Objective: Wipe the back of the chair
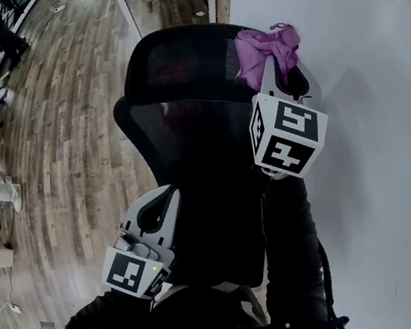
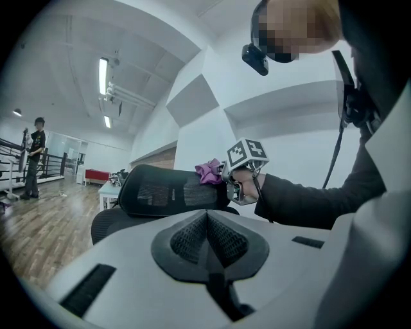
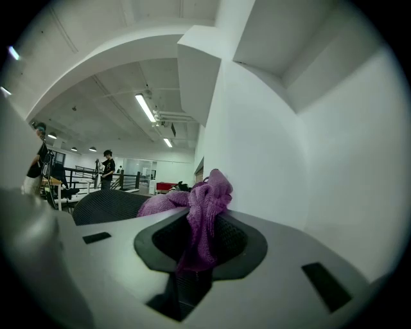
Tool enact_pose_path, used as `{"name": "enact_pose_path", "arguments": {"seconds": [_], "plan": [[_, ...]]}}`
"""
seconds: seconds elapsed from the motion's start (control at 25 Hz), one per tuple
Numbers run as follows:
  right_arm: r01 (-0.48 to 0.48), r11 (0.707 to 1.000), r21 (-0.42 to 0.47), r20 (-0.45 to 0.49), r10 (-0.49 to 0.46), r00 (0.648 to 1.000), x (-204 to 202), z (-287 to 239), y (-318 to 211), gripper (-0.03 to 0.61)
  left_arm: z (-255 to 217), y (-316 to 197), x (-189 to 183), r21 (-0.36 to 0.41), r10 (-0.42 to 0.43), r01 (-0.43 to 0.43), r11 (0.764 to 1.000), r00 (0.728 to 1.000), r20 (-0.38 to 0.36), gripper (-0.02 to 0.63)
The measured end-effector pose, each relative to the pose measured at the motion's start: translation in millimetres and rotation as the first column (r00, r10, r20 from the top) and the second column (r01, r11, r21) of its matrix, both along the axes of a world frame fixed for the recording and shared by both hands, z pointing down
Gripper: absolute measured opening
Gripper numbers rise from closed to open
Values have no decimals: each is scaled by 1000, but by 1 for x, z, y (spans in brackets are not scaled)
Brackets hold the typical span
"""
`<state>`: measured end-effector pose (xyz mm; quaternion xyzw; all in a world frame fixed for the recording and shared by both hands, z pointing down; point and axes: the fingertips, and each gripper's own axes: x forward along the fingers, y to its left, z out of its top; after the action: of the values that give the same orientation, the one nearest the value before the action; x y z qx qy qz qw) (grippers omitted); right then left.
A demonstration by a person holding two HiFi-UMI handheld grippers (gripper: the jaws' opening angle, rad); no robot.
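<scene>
Claws: my right claw (image 3: pixel 194 257) grips the purple cloth (image 3: pixel 207 199), which lies on the top edge of the chair (image 1: pixel 187 133) headrest, beside the white wall (image 1: pixel 395 152). My left claw (image 2: pixel 207 250) is closed on nothing, lower by the chair back.

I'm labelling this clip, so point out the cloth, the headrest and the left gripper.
cloth (image 1: pixel 266 46), head view, bunched middle.
headrest (image 1: pixel 184 59), head view, mesh face.
left gripper (image 2: pixel 207 216), left gripper view, where its shut tips meet.

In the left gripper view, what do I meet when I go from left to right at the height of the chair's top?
Standing person → chair headrest → purple cloth → right gripper → dark sleeve.
</scene>
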<state>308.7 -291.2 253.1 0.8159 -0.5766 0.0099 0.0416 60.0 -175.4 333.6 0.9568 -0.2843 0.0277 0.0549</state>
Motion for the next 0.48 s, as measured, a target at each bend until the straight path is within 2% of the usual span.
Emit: {"name": "enact_pose_path", "arguments": {"seconds": [0.32, 0.48], "plan": [[2, 1000, 8, 20, -2, 1000, -13, 13, 9, 81, 2, 2, -2, 6, 11, -11, 1000, 1000, -3, 6], [8, 1000, -2, 38, -8, 999, -16, 22, 13, 81, 2, 4, 0, -17, 6, -6, 1000, 1000, 0, 6]]}}
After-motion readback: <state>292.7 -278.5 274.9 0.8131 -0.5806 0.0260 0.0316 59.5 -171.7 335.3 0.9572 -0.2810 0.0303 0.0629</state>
